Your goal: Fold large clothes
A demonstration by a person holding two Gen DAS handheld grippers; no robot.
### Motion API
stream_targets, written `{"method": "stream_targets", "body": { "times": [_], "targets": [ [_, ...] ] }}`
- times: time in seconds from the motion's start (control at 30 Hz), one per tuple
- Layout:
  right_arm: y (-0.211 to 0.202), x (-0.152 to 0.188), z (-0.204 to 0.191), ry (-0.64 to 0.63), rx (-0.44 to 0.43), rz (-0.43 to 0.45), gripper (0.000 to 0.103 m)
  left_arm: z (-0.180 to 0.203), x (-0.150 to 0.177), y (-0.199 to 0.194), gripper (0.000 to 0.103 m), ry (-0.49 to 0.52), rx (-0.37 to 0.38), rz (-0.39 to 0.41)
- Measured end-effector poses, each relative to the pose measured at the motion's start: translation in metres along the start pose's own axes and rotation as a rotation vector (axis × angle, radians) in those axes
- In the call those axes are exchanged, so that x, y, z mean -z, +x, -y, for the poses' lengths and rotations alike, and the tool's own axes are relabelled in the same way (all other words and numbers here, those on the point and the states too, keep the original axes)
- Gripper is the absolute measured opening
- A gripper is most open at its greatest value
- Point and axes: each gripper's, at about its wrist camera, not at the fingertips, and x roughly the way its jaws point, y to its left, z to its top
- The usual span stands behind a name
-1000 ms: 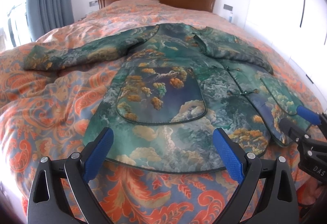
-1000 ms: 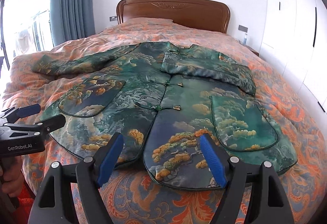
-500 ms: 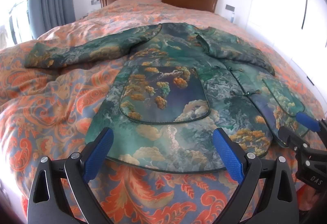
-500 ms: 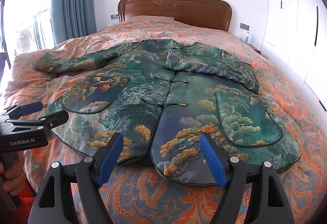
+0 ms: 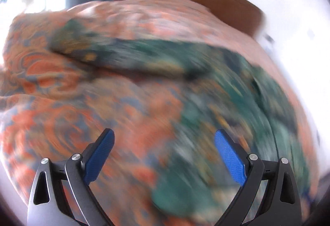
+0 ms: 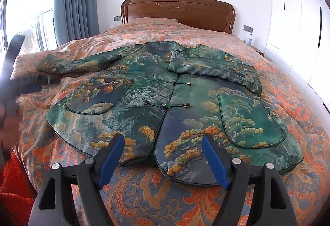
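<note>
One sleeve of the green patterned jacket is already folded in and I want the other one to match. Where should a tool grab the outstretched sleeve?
Grip the cuff end of the outstretched sleeve of the green patterned jacket, coming from the window side of the bed. It lies flat and straight on the orange paisley duvet, cuff free, so the open left tool could likely pinch that edge.

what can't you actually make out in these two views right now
- Left wrist view: motion blur smears the green jacket and the bedspread; pockets, buttons and hem cannot be read.
- Right wrist view: the left gripper is a dark streak at the left edge, its jaws unreadable there.
- Right wrist view: the jacket's back is hidden underneath it.
- Right wrist view: the right gripper covers part of the hem.
</note>
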Motion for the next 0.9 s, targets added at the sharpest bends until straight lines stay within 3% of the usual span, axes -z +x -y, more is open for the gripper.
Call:
{"method": "stream_targets", "body": {
  "times": [0.1, 0.3, 0.53, 0.77, 0.83, 0.87, 0.9],
  "targets": [
    [0.0, 0.0, 0.001, 0.003, -0.001, 0.002, 0.079, -0.035, -0.031, 0.023, 0.098, -0.088, 0.0, -0.033],
    [0.0, 0.001, -0.001, 0.002, -0.002, 0.001, 0.079, -0.063, -0.056, 0.063, 0.098, -0.185, 0.01, -0.094],
    [0.003, 0.004, -0.006, -0.021, -0.009, -0.019, 0.079, -0.087, -0.08, 0.086, 0.098, -0.358, 0.039, -0.08],
    [0.012, 0.01, -0.013, -0.045, -0.019, -0.051, 0.079, -0.115, -0.124, 0.109, 0.098, -0.431, -0.077, -0.015],
    [0.014, 0.011, -0.015, -0.046, -0.027, -0.06, 0.079, -0.119, -0.129, 0.117, 0.094, -0.447, -0.112, -0.005],
    [0.015, 0.012, -0.015, -0.047, -0.029, -0.064, 0.079, -0.12, -0.129, 0.118, 0.08, -0.449, -0.132, 0.007],
    [0.017, 0.013, -0.016, -0.048, -0.033, -0.07, 0.079, -0.12, -0.13, 0.119, 0.057, -0.442, -0.158, 0.022]
  ]
}}
